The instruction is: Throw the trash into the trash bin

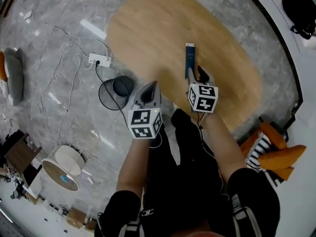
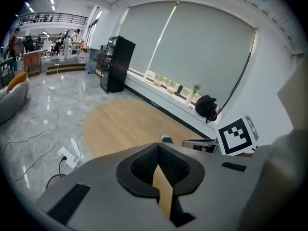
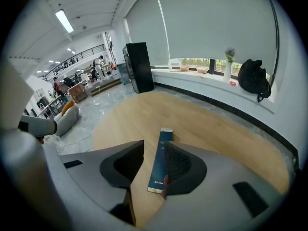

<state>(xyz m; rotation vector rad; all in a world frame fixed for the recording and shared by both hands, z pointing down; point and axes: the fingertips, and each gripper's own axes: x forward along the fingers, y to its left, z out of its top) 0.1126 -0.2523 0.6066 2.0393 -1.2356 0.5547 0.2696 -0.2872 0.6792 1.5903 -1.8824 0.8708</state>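
Left hand-held gripper (image 2: 157,152): jaws together at the tips, only a thin sliver of table (image 1: 148,28) seen behind them, nothing held. Positioned over the near-left table edge.

Right hand-held gripper (image 3: 154,145): jaws apart, not clamped on anything. Long dark-blue box (image 3: 161,160) (the trash) seen in the gap btwn jaws. It lay flat on the oval wooden table, long axis pointing away from the person. Right pad overlapped the box's edge in right gripper view; contact cannot be told.

Trash bin (image 1: 116,94): black mesh, on the floor just beside the table's left edge, close to left gripper. Box and bin well apart.

White power strip (image 1: 98,59) w/ cables on the floor beyond the bin.
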